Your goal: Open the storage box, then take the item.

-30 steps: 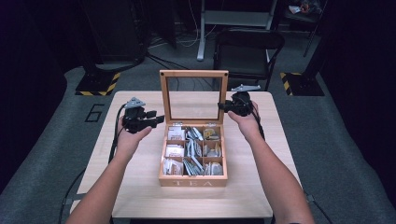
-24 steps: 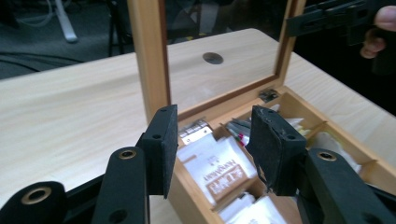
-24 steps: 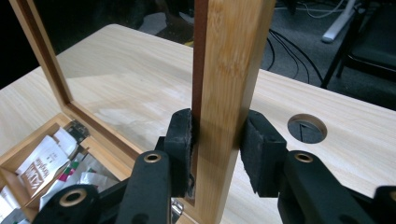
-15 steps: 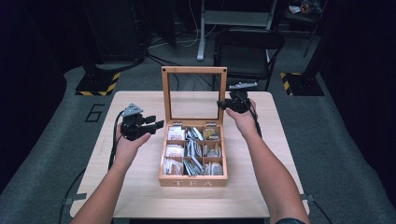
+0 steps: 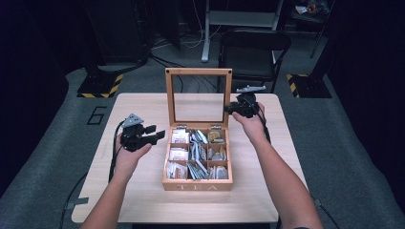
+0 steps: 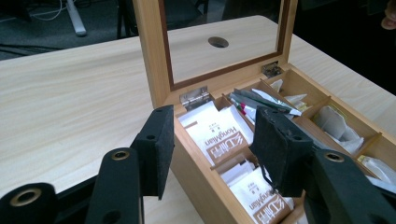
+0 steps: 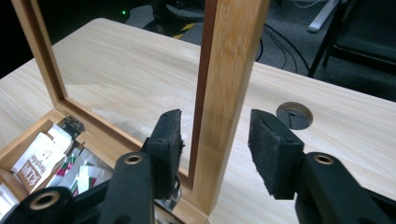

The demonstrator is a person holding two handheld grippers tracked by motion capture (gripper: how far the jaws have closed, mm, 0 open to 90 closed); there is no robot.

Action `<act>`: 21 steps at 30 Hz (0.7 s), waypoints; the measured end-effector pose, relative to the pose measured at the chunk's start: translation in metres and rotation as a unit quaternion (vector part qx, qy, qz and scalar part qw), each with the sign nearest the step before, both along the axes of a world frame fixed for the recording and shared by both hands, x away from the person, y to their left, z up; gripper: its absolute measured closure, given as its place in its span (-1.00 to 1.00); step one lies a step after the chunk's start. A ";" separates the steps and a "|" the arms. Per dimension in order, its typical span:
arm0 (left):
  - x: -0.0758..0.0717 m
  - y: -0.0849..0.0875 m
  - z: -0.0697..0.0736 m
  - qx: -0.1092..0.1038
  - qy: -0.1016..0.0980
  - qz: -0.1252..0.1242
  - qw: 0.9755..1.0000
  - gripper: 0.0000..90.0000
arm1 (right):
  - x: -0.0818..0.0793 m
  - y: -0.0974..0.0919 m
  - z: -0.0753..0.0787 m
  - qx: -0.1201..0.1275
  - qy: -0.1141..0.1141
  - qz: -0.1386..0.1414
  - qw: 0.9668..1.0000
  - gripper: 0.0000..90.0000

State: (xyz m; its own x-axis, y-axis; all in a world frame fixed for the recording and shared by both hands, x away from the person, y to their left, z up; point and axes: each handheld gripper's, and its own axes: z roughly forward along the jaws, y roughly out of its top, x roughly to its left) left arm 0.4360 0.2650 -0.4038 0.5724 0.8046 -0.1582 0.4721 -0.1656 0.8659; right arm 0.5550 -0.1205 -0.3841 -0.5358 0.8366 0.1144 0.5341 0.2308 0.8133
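Observation:
A wooden tea box (image 5: 197,186) stands mid-table, its glass-paned lid (image 5: 198,72) upright. Several compartments hold tea bags (image 5: 196,152). My left gripper (image 5: 160,135) is at the box's left side. In the left gripper view it (image 6: 212,140) straddles the box's left wall (image 6: 196,172): one jaw is outside and one is over the white tea bags (image 6: 219,135). Its jaws have just been opening and its pads are not pressing. My right gripper (image 5: 228,109) is at the lid's right edge. In its own view it (image 7: 215,140) straddles the lid's frame post (image 7: 229,70); the jaws have just been opening, with a gap at the right pad.
The light wooden table (image 5: 143,200) has a round cable hole (image 7: 293,115) behind the box. A black chair (image 5: 253,47) stands beyond the far edge. A yellow-and-black striped foot (image 5: 98,88) lies on the floor at the left. Cables trail from both grippers.
My left gripper has come down and back toward the person, along the box's left wall. The right gripper stays at the lid's right edge. The lid still stands upright.

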 end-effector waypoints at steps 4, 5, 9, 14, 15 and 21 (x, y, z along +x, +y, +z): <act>-0.007 0.003 -0.005 -0.004 0.005 0.001 1.000 0.02 | -0.015 -0.007 0.001 -0.004 -0.012 0.005 1.000 0.15; -0.008 0.004 -0.006 -0.003 0.005 0.001 1.000 0.01 | -0.021 -0.008 0.002 -0.008 -0.019 0.005 1.000 0.15; -0.012 0.009 -0.012 0.013 0.007 0.006 1.000 0.00 | -0.039 -0.010 0.003 -0.006 -0.026 0.021 0.999 0.07; -0.015 0.018 -0.015 0.003 0.008 0.016 1.000 0.00 | -0.065 -0.007 -0.003 -0.004 -0.012 0.032 0.999 -0.09; -0.015 0.018 -0.015 0.003 0.009 0.018 1.000 -0.01 | -0.074 -0.004 -0.007 -0.016 -0.012 0.033 0.999 -0.11; -0.017 0.016 -0.016 0.002 0.009 0.014 1.000 -0.04 | -0.097 0.002 -0.016 -0.030 -0.011 0.050 0.998 -0.08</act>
